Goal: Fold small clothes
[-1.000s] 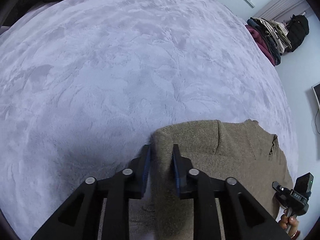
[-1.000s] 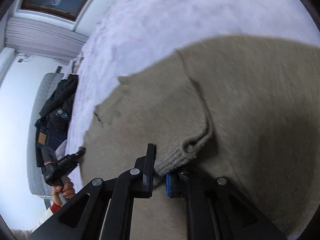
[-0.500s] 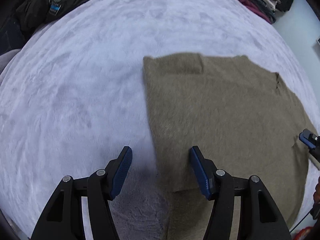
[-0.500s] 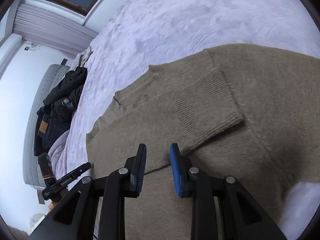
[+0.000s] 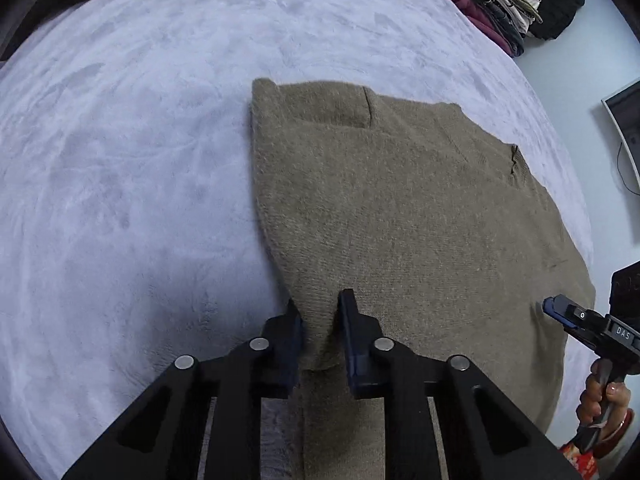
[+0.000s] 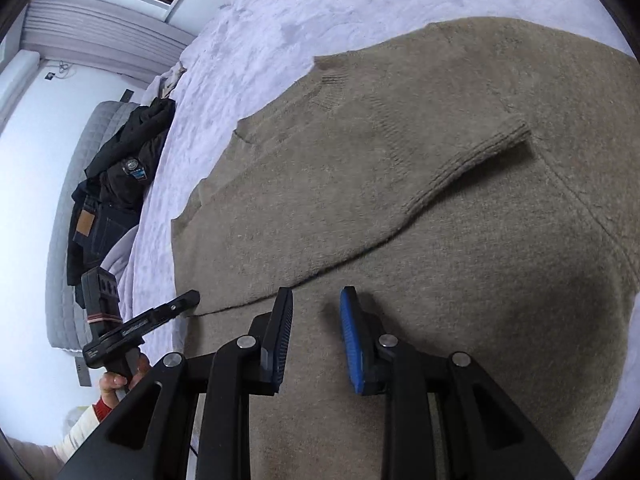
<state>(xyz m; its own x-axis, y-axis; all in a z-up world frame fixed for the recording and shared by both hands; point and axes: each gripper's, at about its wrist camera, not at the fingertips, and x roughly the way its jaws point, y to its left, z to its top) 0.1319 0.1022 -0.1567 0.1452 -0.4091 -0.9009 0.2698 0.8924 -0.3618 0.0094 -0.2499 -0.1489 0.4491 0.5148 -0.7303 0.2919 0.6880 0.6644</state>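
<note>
A tan knitted sweater [image 5: 400, 208] lies flat on a pale lilac fleece bed cover [image 5: 120, 160], with one sleeve folded across its body [image 6: 472, 168]. My left gripper [image 5: 320, 320] is shut on the sweater's near left edge, a ridge of knit pinched between its pads. My right gripper [image 6: 316, 320] hangs just above the sweater's near part [image 6: 440, 320], its jaws a little apart with nothing between them. It also shows at the right edge of the left wrist view [image 5: 568, 312].
A pile of dark clothes and jeans [image 6: 116, 184] lies at the bed's left side. A stack of clothes [image 5: 492, 12] and a black bag [image 5: 560, 4] sit at the far right corner. A monitor [image 5: 624, 132] stands by the right wall.
My left gripper was shut on the sweater a second ago, opened wide half a second ago, and has now closed on the sweater's near left edge. My right gripper let go of the sleeve cuff and stays open.
</note>
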